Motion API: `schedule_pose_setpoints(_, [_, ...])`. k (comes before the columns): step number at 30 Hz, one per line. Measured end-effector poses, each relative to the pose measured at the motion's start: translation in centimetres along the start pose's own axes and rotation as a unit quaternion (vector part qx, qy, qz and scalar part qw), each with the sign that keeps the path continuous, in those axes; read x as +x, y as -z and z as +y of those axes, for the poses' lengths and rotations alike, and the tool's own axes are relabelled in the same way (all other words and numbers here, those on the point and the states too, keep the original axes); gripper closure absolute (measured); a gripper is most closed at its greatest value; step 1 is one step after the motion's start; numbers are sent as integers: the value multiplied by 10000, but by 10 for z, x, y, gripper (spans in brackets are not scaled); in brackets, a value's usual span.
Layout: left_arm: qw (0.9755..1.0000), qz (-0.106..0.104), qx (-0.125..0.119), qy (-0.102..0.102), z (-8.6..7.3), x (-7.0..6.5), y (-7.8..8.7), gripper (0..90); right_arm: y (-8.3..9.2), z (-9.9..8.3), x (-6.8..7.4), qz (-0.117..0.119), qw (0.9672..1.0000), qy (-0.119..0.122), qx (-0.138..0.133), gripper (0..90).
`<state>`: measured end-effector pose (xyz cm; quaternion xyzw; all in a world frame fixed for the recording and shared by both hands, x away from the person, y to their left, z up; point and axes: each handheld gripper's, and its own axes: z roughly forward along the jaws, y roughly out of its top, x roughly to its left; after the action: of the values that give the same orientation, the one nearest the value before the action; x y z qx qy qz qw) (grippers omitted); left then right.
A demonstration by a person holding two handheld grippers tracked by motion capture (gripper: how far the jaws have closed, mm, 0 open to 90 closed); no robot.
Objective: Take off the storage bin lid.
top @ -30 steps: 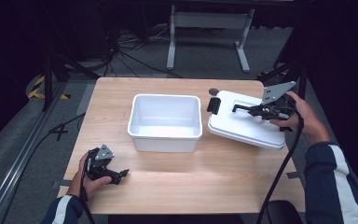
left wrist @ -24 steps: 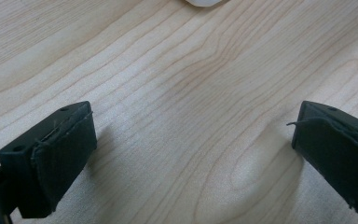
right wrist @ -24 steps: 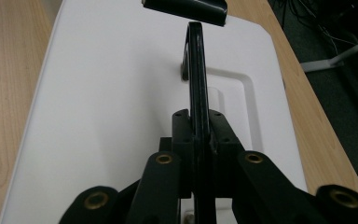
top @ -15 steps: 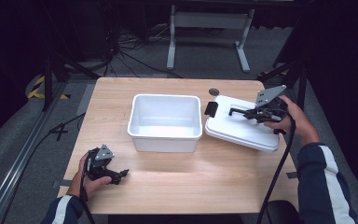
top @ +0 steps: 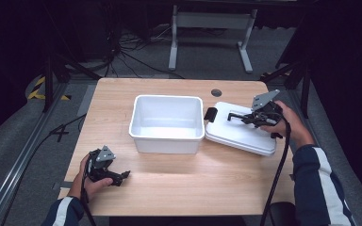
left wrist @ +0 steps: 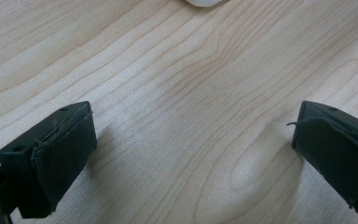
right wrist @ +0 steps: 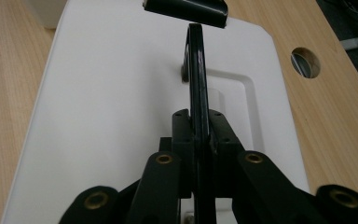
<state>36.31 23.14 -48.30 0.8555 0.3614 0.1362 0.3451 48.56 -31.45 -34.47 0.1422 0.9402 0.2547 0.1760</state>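
Wooden table [top: 179,188]: lid handle [right wrist: 196,60] clamped between right gripper [right wrist: 195,135] jaws.

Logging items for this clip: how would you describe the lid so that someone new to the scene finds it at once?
On the wooden table, look right of the open white bin in the middle. The lid is the flat white rectangular panel lying there, one edge against the bin. Unlike the deep, hollow bin, it is thin, carries a black handle on top and a black clip, and the right tool is clamped on that handle.

white tub [top: 168,123] sits mid worktop [top: 169,188], lid [top: 239,133] just right of it, right hand-held gripper [top: 245,117] over the lid, left hand-held gripper [top: 120,175] near the front-left corner.
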Motion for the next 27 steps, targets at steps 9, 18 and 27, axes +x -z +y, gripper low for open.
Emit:
schedule_pose_setpoints(9, [10000, 1, 2, -14, 0, 0, 0, 2, -20, -4, 1, 116, 9999, -28, 97, 840])
schedule_pose_setpoints(18, [10000, -1, 0, -1, 0, 0, 0, 2, -32, -7, 4, 176, 9997, -87, 129, 838])
schedule_pose_setpoints(27, [10000, 0, 1, -6, 0, 0, 0, 2, -39, -10, 4, 158, 9996, -105, 194, 837])
